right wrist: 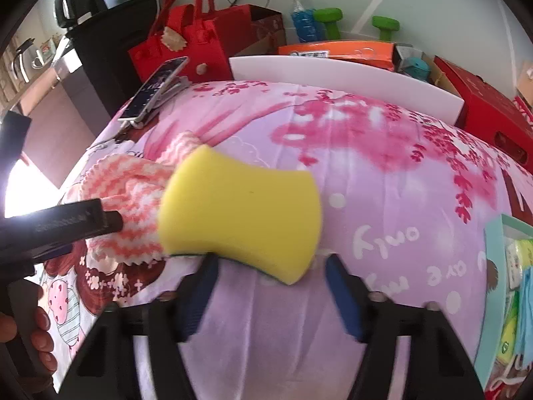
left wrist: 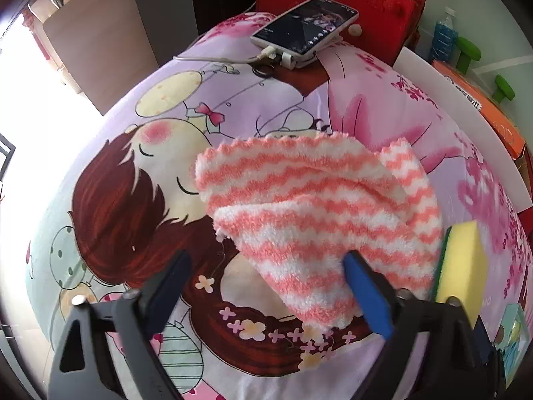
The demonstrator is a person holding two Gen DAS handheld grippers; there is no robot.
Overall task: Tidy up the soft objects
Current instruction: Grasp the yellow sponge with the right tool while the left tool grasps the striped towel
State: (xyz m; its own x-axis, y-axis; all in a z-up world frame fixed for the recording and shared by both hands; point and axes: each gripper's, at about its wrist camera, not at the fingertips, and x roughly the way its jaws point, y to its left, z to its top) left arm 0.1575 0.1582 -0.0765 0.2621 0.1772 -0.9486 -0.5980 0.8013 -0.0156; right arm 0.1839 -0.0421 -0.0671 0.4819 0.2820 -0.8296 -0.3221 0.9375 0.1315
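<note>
A fluffy pink-and-white zigzag cloth (left wrist: 309, 206) lies crumpled on a pink cartoon bedspread (left wrist: 133, 200). My left gripper (left wrist: 266, 263) points down over the cloth's near corner. Its jaws stand wide: the right finger rests against the cloth and the left finger is clear of it. A yellow sponge (right wrist: 240, 210) with a green underside lies just right of the cloth (right wrist: 133, 183). My right gripper (right wrist: 269, 263) straddles the sponge's near edge, with a small gap showing at the right finger. The sponge (left wrist: 463, 266) also shows at the right edge of the left wrist view.
A phone (left wrist: 304, 26) on a cable lies at the far side of the bed, in front of a red felt bag (left wrist: 333, 0). A white board (right wrist: 333, 73), orange box (right wrist: 333, 50), green dumbbells (right wrist: 328, 20) and bottle (right wrist: 301, 20) line the back. A teal box (right wrist: 496, 300) stands at right.
</note>
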